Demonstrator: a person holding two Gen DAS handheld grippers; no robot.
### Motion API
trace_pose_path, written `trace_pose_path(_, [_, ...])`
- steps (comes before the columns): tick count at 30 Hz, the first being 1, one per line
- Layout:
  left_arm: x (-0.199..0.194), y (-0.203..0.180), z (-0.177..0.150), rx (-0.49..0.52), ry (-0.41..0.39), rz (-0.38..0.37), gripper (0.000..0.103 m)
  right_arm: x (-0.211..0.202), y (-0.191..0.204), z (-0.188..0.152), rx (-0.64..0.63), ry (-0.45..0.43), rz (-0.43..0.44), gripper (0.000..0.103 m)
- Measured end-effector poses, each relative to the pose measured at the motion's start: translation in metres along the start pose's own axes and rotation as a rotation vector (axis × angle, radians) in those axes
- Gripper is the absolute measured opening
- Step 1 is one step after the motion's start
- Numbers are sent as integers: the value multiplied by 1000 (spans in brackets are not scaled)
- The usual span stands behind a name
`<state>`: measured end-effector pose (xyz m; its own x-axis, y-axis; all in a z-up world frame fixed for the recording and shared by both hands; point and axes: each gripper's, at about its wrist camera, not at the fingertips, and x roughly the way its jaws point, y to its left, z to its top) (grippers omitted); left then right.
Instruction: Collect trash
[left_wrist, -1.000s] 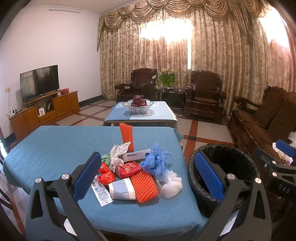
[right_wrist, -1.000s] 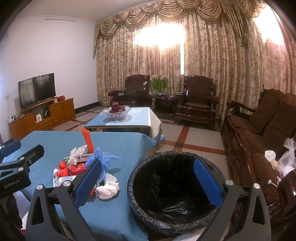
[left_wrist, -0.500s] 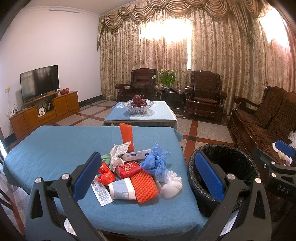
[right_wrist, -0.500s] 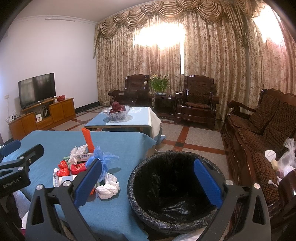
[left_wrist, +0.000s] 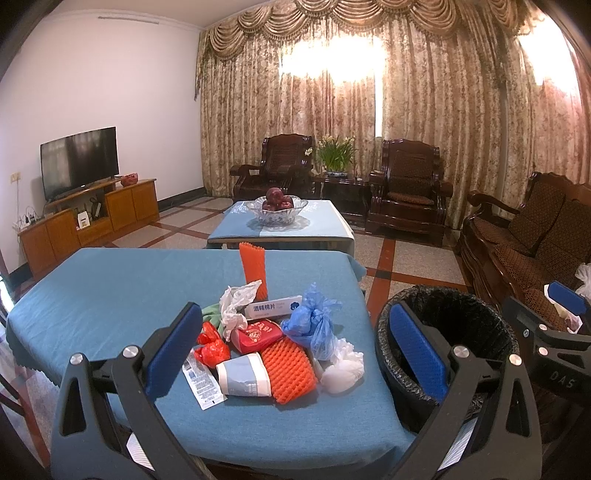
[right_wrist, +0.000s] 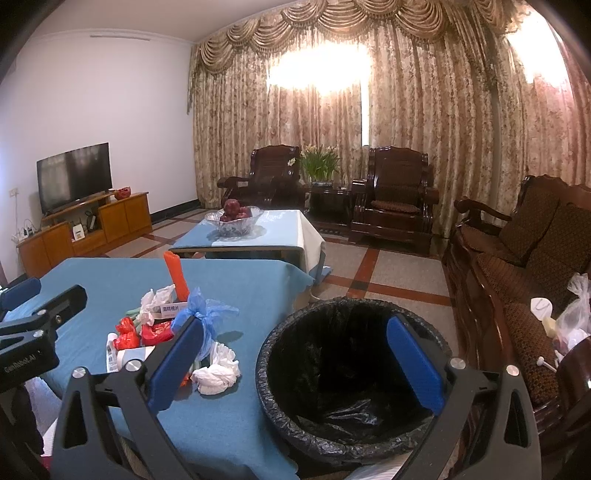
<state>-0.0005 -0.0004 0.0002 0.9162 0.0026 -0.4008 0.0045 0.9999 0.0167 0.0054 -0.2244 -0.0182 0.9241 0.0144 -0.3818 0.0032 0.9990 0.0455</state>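
Both empty: left hand-held gripper (left_wrist: 291, 347) and right hand-held gripper (right_wrist: 295, 362) spread. Probably best: pinch white wad (left_wrist: 341, 371) nearest bin (right_wrist: 354, 439) first.

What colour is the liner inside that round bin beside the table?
Black; the bin liner shows best in the right wrist view.

Both cameras sit low behind their own blue-padded fingers and face the curtained far wall. The left wrist view looks from the near edge of the blue-clothed table (left_wrist: 110, 288), straight over the trash pile (left_wrist: 273, 343) close ahead, with the black-lined bin (left_wrist: 443, 317) at its right. The right wrist view stands further right – the bin (right_wrist: 354, 369) lies directly below it, very near, and the pile (right_wrist: 177, 332) falls to its left. Both share table, pile, bin, the fruit bowl (left_wrist: 277, 208) and armchairs – and each catches the other gripper at its frame edge.
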Motion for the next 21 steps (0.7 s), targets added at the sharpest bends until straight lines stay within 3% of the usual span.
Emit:
trace_pose_path(9, [19,22,0,-9,17,16,98,24,14,-23,-4,13,26,97])
trace_pose_path(18, [62,84,-15,-69,59,181,98,63,51,-31,-32,56,137,97])
trace_pose_path(21, [76,104,-20,-72,81,222,98,82,63,-33,-27,90,186,92])
